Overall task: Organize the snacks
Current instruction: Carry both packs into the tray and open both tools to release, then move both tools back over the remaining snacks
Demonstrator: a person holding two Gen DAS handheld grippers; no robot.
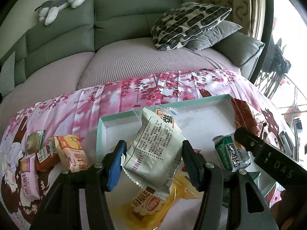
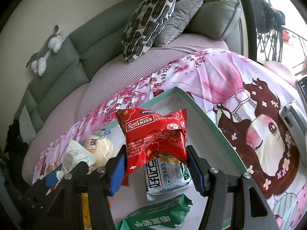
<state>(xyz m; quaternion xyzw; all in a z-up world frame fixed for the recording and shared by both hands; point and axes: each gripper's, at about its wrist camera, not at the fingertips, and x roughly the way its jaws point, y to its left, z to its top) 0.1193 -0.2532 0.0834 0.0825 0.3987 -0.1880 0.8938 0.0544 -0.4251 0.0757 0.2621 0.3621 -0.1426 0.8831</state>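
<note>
A: What do the 2 grippers hold?
B: The left gripper (image 1: 152, 158) clamps a white packet (image 1: 153, 149); the right gripper (image 2: 156, 164) clamps a red packet (image 2: 154, 134).
A: Where?
B: Above the teal-rimmed box (image 2: 214, 122) on a pink floral cloth (image 1: 80, 107), grey sofa (image 1: 115, 23) beyond.

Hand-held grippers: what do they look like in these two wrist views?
Both look alike. The left hand-held gripper and the right hand-held gripper each have black angular linkage arms joined by round silver pivot bolts, ending in ribbed blue pads. In the left view, the right one's black body bears pale "DAS" lettering. No cables or sleeves show.
</note>
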